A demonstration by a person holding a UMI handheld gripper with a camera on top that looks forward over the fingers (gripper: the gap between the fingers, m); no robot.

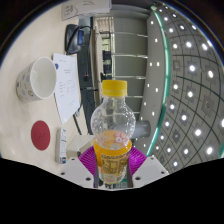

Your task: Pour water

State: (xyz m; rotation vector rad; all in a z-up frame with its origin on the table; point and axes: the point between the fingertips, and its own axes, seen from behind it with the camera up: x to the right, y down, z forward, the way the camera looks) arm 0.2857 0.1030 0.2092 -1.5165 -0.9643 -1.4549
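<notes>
Where the table edge (150,90) runs, gripper (112,160) clamps the bottle (112,125) — cup (38,78) well apart, leftward.

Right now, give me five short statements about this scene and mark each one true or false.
1. The tongs are closed on the bottle. True: both pads press its lower part.
2. The bottle has a blue cap. False: its cap is yellow.
3. The bottle is lying on its side. False: it stands upright between the fingers.
4. A white cup sits beyond the tongs, to the left of the bottle. True.
5. The white cup is touching the bottle. False: they are clearly apart, with white paper between them.
</notes>
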